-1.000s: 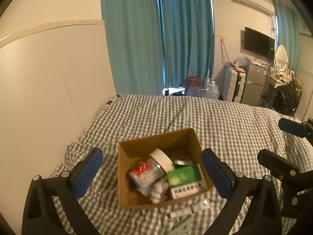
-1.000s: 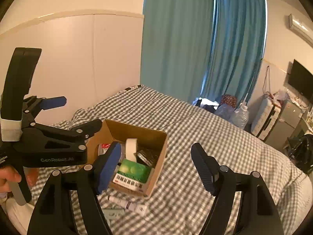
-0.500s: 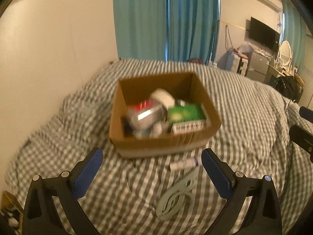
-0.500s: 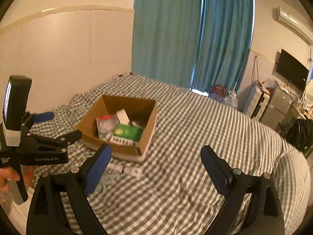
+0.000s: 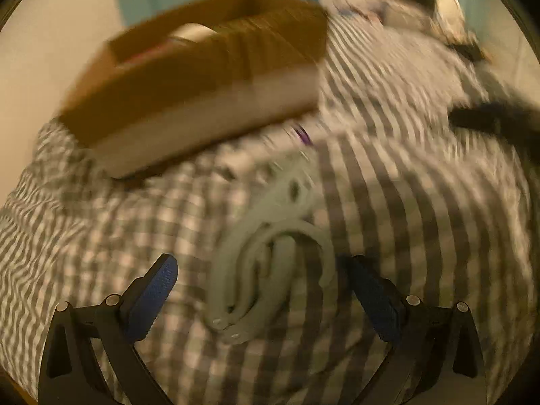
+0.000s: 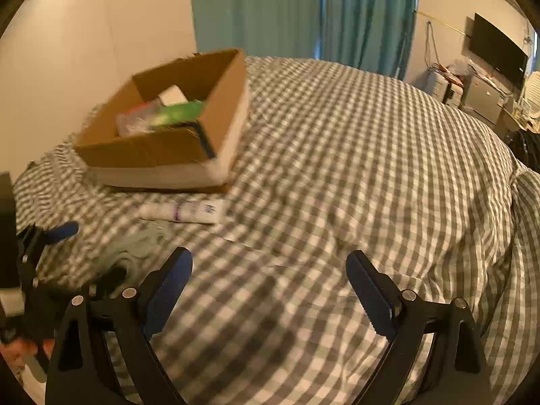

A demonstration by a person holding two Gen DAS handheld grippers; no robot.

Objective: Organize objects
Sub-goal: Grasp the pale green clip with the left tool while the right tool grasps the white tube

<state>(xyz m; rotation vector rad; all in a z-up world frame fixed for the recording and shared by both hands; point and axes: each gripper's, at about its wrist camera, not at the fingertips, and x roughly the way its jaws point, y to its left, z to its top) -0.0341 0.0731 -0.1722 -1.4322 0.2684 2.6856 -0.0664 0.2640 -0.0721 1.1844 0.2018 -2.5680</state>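
A brown cardboard box [image 6: 175,148] holding several items, among them a green packet [image 6: 179,114], sits on the checked bedcover. It also shows blurred in the left wrist view [image 5: 202,77]. A white tube [image 6: 184,210] lies in front of the box. A pale green plastic loop-shaped object [image 5: 266,263] lies on the cover, between the fingers of my open left gripper [image 5: 266,300], close above it. The object also shows in the right wrist view [image 6: 135,246]. My right gripper [image 6: 270,287] is open and empty over bare bedcover, right of the left gripper [image 6: 37,270].
The grey-and-white checked bedcover [image 6: 354,155] spreads to the right. A cream wall [image 6: 67,50] stands behind the box, with teal curtains [image 6: 303,10] beyond. A TV [image 6: 496,50] and furniture stand at far right.
My left gripper has dropped low and forward onto the pale green object, and its view is now blurred. My right gripper has also moved lower and closer to the bed.
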